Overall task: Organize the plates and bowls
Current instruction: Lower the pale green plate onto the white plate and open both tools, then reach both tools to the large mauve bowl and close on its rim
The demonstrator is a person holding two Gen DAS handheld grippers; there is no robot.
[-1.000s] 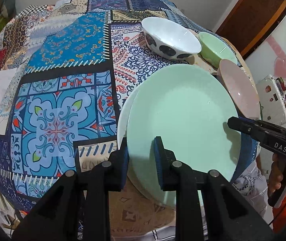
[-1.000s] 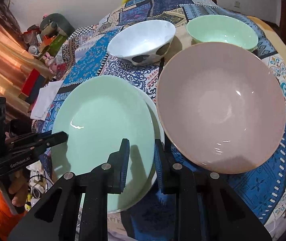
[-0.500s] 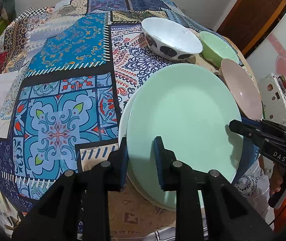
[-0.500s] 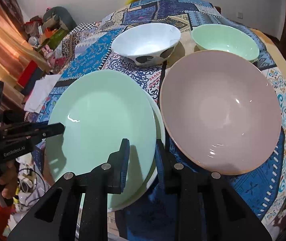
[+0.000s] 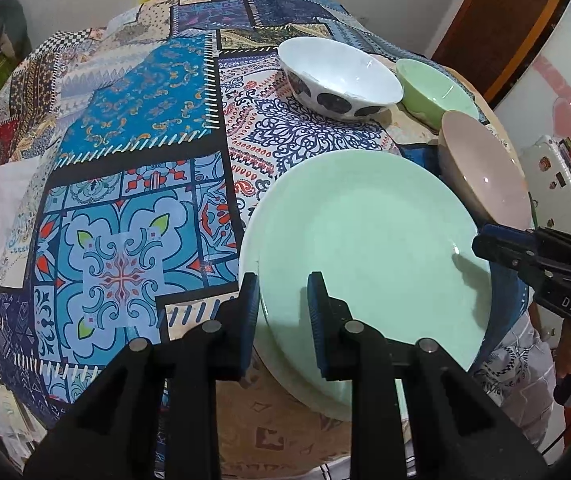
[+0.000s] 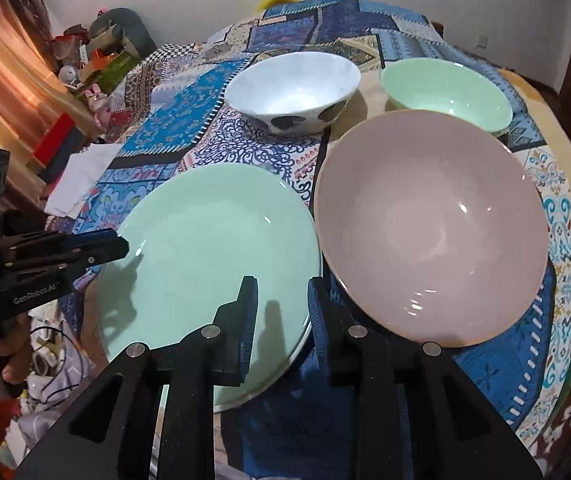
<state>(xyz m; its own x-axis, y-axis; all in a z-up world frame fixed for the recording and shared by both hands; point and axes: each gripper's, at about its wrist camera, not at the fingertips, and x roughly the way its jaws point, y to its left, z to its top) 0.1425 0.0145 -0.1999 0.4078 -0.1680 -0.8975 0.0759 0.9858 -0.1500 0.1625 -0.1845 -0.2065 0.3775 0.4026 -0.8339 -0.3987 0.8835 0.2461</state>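
Patchwork cloth in blue patterns covers the round desk (image 5: 125,184), with a white wall behind.

From the left wrist view, the left tool (image 5: 281,312) is seen closed on the near left rim of the green plate (image 5: 365,248), which lies on a white plate (image 5: 247,240) whose edge shows beneath. One pad sits outside the rim, the other over the plate face. Beyond are ranged a white spotted bowl (image 5: 337,76), a green bowl (image 5: 433,92) and a pink bowl (image 5: 481,172).

From the right wrist view, the right tool (image 6: 281,316) is seen closed on the same plate's opposite rim (image 6: 305,264), and the pink bowl (image 6: 429,232) lies just beside it.

The step in hand is judged to be a two-tool hold on the plate stack. An even lift by both tools would be called for next, so that the stack is kept level and the pink bowl is not knocked.
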